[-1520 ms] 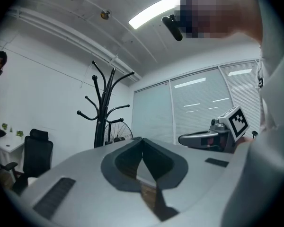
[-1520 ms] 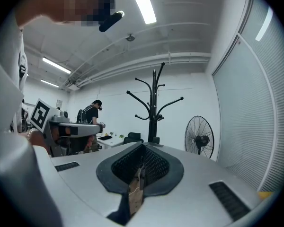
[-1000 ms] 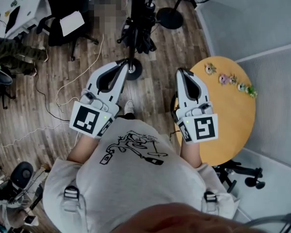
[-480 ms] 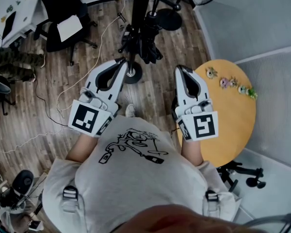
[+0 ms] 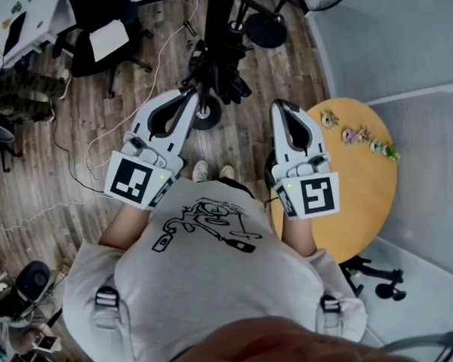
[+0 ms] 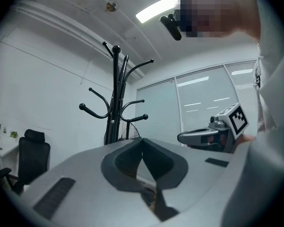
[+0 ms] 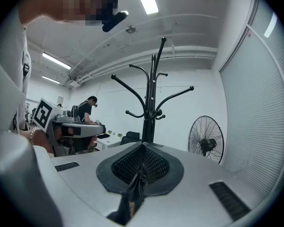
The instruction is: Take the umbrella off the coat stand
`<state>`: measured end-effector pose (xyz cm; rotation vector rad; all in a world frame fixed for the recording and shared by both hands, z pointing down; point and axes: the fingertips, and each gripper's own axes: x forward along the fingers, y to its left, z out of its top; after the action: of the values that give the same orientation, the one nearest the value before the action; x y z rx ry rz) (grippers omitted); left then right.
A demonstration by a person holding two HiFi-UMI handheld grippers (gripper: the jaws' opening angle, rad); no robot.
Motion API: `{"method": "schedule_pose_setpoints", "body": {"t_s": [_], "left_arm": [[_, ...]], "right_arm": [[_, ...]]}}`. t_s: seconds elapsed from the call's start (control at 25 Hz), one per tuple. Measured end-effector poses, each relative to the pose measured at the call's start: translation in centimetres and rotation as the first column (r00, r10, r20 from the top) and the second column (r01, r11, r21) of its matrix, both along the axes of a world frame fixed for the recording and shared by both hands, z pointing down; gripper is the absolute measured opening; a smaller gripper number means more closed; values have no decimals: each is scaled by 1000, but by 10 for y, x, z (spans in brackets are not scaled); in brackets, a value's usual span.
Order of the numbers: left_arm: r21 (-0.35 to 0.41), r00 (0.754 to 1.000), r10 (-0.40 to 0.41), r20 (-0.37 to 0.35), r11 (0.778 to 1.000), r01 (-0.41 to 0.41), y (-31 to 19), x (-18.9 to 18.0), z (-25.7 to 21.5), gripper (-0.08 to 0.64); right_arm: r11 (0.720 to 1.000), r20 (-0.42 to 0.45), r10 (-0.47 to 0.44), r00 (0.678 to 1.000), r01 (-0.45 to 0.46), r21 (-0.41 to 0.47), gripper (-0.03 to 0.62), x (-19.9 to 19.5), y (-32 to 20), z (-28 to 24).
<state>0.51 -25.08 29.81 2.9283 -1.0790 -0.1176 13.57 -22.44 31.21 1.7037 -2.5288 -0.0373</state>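
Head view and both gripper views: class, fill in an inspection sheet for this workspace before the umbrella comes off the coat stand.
Surface: wooden floor; round yellow table at the right.
Job's things: black coat stand straight ahead; a dark bundle hanging beside its pole is likely the umbrella, untouched.
Clutter: small ornaments along the table's far edge; office chair at the left.
Grippers: left gripper and right gripper both have their fingers together, hold nothing and are short of the stand.
Cables: white cable trails across the floor left of the stand.
Surroundings: fan beyond the stand; a person sits at the left edge.
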Motion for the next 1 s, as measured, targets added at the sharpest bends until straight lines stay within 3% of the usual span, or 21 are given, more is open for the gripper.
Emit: {"method": "schedule_pose_setpoints", "body": {"t_s": [0.68, 1.0], "left_arm": [[-23, 998, -67, -17, 998, 67, -2, 27, 7, 8], [-27, 997, -80, -12, 996, 80, -3, 29, 7, 8]], "right_arm": [[997, -8, -72, 997, 72, -30, 37, 26, -13, 13], [992, 0, -125, 992, 125, -36, 106, 18, -32, 20]]}}
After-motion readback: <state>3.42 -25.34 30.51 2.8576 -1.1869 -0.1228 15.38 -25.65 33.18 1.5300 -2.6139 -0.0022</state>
